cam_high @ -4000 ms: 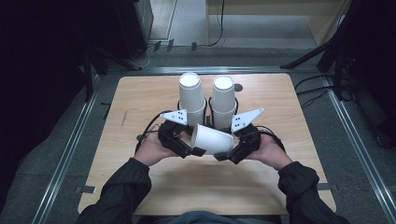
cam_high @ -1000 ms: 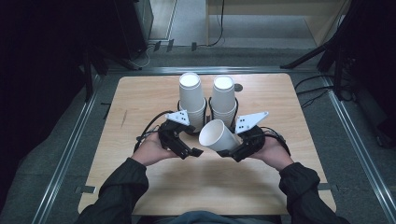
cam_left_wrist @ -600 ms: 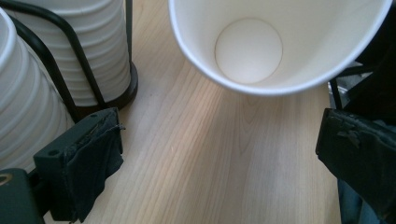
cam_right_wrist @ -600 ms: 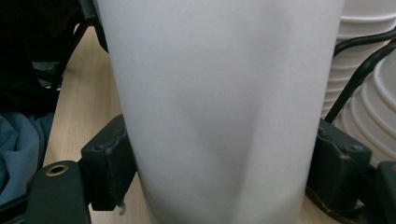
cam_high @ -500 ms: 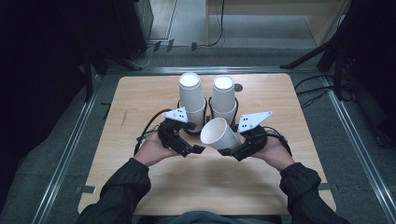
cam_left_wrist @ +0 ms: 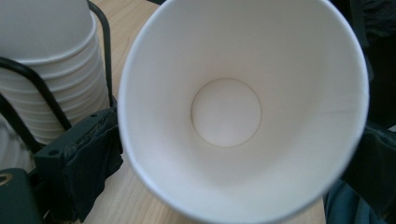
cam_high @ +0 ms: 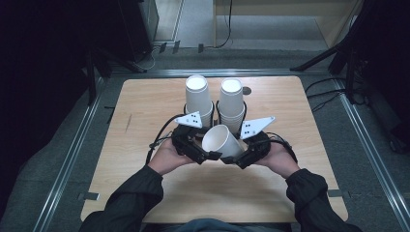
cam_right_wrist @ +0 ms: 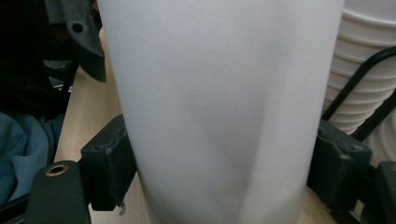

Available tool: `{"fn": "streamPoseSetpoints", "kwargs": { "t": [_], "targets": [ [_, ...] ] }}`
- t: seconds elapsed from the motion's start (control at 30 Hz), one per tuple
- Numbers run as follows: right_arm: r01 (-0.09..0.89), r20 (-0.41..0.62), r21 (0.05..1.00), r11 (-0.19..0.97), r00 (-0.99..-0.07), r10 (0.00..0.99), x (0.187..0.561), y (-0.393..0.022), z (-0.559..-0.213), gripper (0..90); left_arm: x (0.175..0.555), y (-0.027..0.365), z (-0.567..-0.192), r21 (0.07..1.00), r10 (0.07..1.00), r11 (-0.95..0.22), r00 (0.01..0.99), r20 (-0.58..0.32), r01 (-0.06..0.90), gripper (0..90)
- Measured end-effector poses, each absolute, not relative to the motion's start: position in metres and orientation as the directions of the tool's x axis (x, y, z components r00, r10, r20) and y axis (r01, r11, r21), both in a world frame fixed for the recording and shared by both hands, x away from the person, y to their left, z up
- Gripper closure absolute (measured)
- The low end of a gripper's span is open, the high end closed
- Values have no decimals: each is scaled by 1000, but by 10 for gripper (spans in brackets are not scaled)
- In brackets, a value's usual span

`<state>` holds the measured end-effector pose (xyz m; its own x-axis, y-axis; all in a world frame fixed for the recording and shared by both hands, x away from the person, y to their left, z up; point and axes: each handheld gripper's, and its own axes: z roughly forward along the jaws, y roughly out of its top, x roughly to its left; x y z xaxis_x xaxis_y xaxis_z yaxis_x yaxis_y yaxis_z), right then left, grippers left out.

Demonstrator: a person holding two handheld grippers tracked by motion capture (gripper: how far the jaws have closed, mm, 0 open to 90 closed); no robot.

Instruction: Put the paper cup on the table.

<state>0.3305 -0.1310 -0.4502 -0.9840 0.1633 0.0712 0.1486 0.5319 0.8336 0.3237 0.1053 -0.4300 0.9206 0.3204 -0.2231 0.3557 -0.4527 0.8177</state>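
- Right gripper (cam_high: 240,155): jaws spread wide, clamped on the body of a white paper cup (cam_high: 222,140); in the right gripper view both pads (cam_right_wrist: 109,161) press the cup (cam_right_wrist: 219,107) wall from either side.
- Cup tilted, open mouth toward about 10 o'clock in the high view, base end toward 4 o'clock in the grip; sits near table (cam_high: 145,111) centre, just at 6 o'clock of the two cup stacks.
- Left gripper (cam_high: 200,153): just beside the cup's rim at its 8 o'clock; opening of the jaws not readable, contact with cup unclear.
- Left gripper view: straight down into the cup (cam_left_wrist: 233,107), round bottom disc visible inside; one black pad (cam_left_wrist: 77,163) beside the rim at lower left, touching or not unclear.
- Left stack (cam_high: 198,99) and right stack (cam_high: 231,100) upside down in a black wire holder (cam_high: 216,107), at 12 o'clock of both hands.
- Ribbed stack rims and wire holder (cam_right_wrist: 359,79) seen close at 3 o'clock in the right gripper view; table grain (cam_right_wrist: 81,112) at 9 o'clock.
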Motion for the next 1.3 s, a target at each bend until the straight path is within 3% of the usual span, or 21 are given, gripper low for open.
{"fn": "streamPoseSetpoints", "kwargs": {
  "t": [0.3,0.7,0.87,0.93,1.3],
  "targets": [
    [159,103,840,519,-985,136,329,-121,-453,204,321,103,-430,834,307,-431,925,-225,345,14],
    [156,101,848,507,-986,135,329,-121,-453,212,319,105,-426,851,326,-408,924,-201,329,125],
    [178,126,849,498,-983,136,330,-122,-453,196,321,107,-426,846,329,-401,918,-223,350,132],
    [205,149,840,502,-977,150,332,-121,-455,135,322,109,-425,846,332,-402,917,-223,351,133],
    [232,148,818,527,-969,196,334,-128,-456,137,325,125,-416,837,366,-402,903,-224,371,137]
  ]
}}
